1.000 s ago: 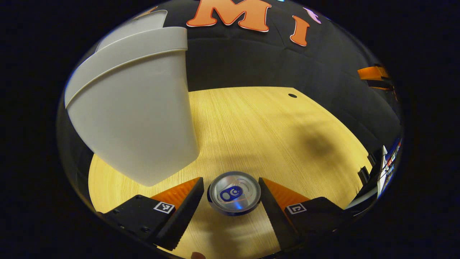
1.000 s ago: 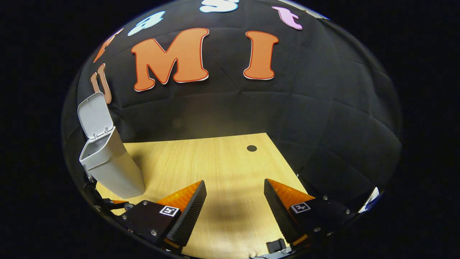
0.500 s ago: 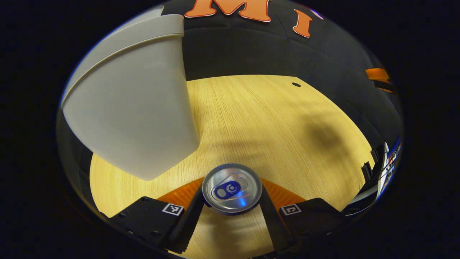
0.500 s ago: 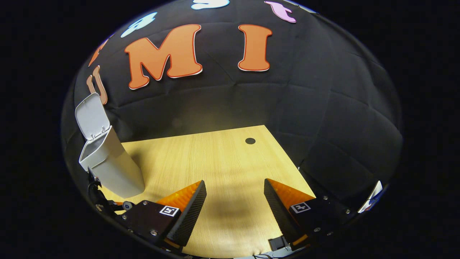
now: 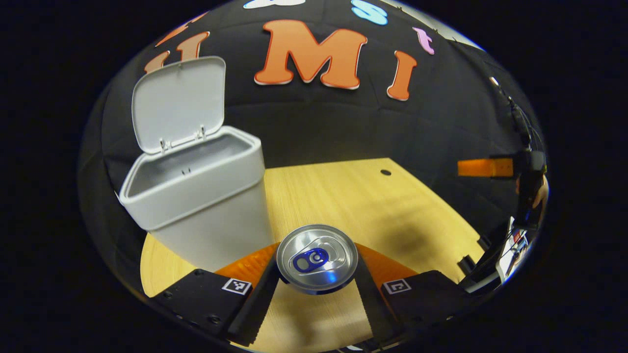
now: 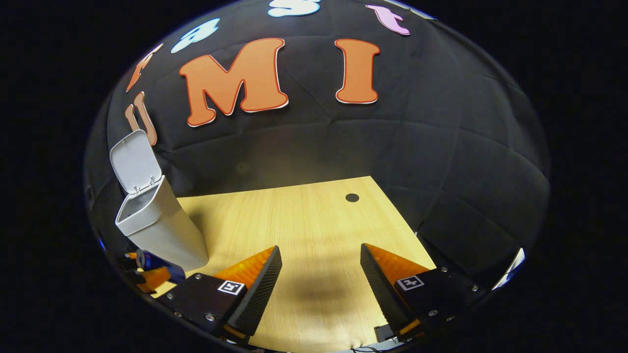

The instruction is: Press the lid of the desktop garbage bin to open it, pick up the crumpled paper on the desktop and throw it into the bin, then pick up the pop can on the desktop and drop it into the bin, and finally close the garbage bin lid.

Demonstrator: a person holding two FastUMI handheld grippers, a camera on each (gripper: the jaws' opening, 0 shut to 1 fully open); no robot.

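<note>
In the left gripper view, the left tongs [image 5: 316, 289] are closed on the pop can [image 5: 317, 258], one finger pressing each side of it. The can stands upright between them with its silver top and blue pull tab facing the camera, and it looks lifted a little off the wooden tabletop [image 5: 392, 211], though the gap below it cannot be seen for certain. To the can's left and a little farther off stands the white garbage bin [image 5: 196, 206] on the tabletop, its lid [image 5: 179, 100] swung up and back on its hinges so the mouth is open. What lies inside the bin is hidden by its front wall. A small dark hole [image 5: 385, 172] marks the tabletop near its far edge. At the right edge of this view, well apart from the can, the right tongs appear small with part of a hand [image 5: 539, 193] behind them.

In the right gripper view, the right tongs [image 6: 319, 282] hang above bare tabletop with their fingers spread wide and nothing between them. The bin sits far to the left here, lid raised, and just below it the blue side of the can shows, gripped by the left tongs
</note>
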